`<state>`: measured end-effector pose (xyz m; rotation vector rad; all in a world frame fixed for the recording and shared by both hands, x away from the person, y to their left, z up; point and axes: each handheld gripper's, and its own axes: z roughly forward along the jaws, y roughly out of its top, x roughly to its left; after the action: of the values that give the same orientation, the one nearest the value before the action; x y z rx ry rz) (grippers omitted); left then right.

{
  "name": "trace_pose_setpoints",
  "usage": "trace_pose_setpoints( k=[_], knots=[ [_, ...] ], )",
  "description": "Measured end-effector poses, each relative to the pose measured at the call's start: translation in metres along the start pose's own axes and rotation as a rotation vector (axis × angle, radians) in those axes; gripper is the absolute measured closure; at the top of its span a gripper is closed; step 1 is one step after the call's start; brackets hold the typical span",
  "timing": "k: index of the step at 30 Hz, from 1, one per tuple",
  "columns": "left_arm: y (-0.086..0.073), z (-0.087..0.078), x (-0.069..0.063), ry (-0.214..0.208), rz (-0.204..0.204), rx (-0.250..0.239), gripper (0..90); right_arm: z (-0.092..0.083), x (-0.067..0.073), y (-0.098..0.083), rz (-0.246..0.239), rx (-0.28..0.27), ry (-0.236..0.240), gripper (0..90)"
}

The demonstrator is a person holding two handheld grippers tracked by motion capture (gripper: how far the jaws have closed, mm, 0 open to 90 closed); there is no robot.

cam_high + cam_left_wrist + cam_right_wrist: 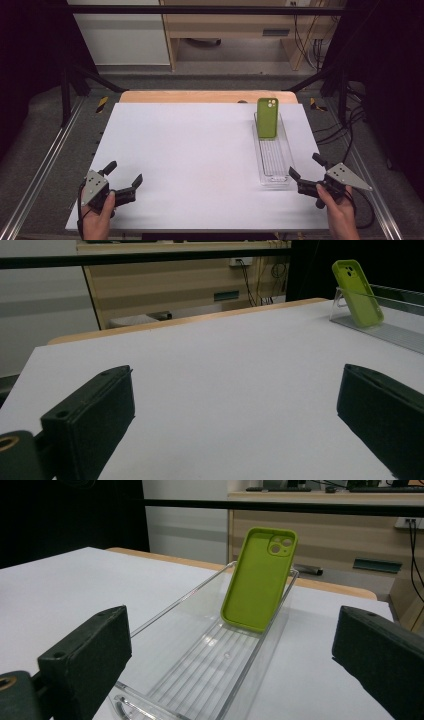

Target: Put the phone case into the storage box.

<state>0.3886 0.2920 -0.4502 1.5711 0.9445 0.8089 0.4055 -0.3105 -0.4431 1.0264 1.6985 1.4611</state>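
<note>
Both hand-held black grippers, left (125,176) and right (306,167), rest with jaws spread and empty at the white table's (190,150) near edge. Nothing seems begun: the lime-green silicone phone case (267,117) leans untouched at the far end of the clear plastic tray (287,150).

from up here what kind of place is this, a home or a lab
Most likely a lab or recording workspace: a white table framed by black metal rails, loose cables by wooden furniture behind, and one staged clear tray holding a green phone case.

both hands low, left gripper (124,176) and right gripper (306,167) jaws spread wide.
</note>
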Motion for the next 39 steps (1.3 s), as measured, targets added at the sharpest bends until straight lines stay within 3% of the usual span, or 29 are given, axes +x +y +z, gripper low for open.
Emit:
trace_pose_setpoints(
  k=[7,24,28,34,39],
  knots=[
    [0.000,0.000,0.000,-0.001,-0.001,0.000,1.6,0.001,0.006,-0.004,-0.012,-0.016,0.045,2.4],
    [0.000,-0.001,0.000,-0.013,0.006,-0.005,1.6,0.005,0.015,-0.016,-0.013,-0.019,0.080,2.5],
    [0.000,-0.002,0.000,-0.032,0.015,-0.010,1.6,0.007,0.018,-0.019,-0.006,-0.015,0.091,2.5],
    [-0.001,-0.003,0.000,-0.087,-0.009,-0.029,2.1,0.010,0.020,-0.025,-0.008,-0.014,0.104,2.5],
    [-0.004,-0.009,-0.002,-0.110,-0.004,-0.032,2.1,0.009,0.018,-0.031,-0.025,-0.007,0.098,2.9]
  ],
)
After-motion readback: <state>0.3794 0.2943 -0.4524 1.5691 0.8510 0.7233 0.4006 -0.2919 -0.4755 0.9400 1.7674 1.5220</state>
